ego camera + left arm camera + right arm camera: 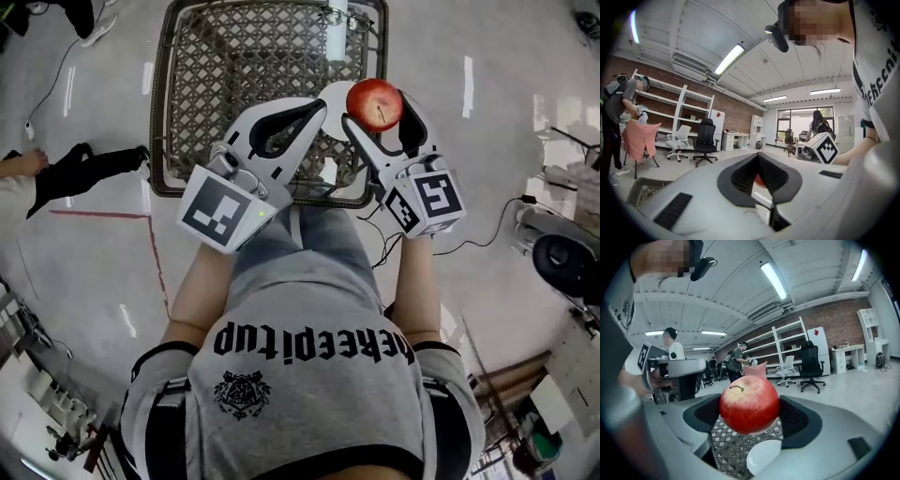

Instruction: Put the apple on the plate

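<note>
- Three views, one step: carry the apple over and set it down. In the head view, your right gripper (373,112) is pinching the apple (375,103) in the air above the woven tabletop (234,66). The white plate (330,93) peeks out just beside the apple, mostly covered by it and the jaws.
- Same view: the left gripper (319,111) sits near the plate on the other side. I'd move it clear before you lower, since it looks close enough to clip the rim.
- Left gripper view: the jaws are pressed together at the tips with nothing between them. A red sliver of apple (760,180) shows through the gap lower down. This gripper has no job in this step, I'd say.
- Right gripper view: the apple (749,401) is clamped by its sides between the two pads, stem end toward the top. The plate (764,458) lies on the weave below it and looks a bit off-line. Centre the apple over the plate's middle first.
- Set-down: go straight down, keep the apple upright, and let it touch before you spread the jaws. Round fruit will likely roll if it's released high or tilted.
</note>
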Demonstrator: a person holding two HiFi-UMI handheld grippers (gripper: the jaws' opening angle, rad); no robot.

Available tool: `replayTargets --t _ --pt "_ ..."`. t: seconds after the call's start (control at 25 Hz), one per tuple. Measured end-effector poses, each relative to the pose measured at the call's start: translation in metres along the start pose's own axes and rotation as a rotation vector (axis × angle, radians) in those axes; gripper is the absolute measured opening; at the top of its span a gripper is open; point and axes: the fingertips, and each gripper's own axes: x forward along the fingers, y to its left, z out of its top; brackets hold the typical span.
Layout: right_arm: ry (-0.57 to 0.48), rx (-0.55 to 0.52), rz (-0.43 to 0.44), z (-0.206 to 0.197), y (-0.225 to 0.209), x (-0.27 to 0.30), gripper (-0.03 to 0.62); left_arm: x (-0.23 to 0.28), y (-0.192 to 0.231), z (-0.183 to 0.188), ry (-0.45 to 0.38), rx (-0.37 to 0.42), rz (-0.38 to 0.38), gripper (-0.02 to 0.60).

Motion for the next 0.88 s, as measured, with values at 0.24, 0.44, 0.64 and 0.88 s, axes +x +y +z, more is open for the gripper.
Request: replayTargets --t 0.24,0.44,0.64,0.88 --pt "0.035 0.009 0.070 -0.020 -0.004 0.014 0.397 -0.008 -0.001 -0.008 0.008 -0.015 0.091 0.012" --pt "0.061 0.017 0.095 -0.036 -0.014 0.020 0.397 -0.005 -0.006 -0.012 0.008 -0.018 0.127 0.012" --pt "0.101 0.024 0.113 -0.059 -0.025 0.031 0.397 -0.001 -0.005 -0.020 0.019 -0.021 0.150 0.012" --pt "0.148 0.033 0.129 -0.086 -0.039 0.043 0.397 0.007 -0.003 -0.029 0.034 -0.027 0.173 0.012"
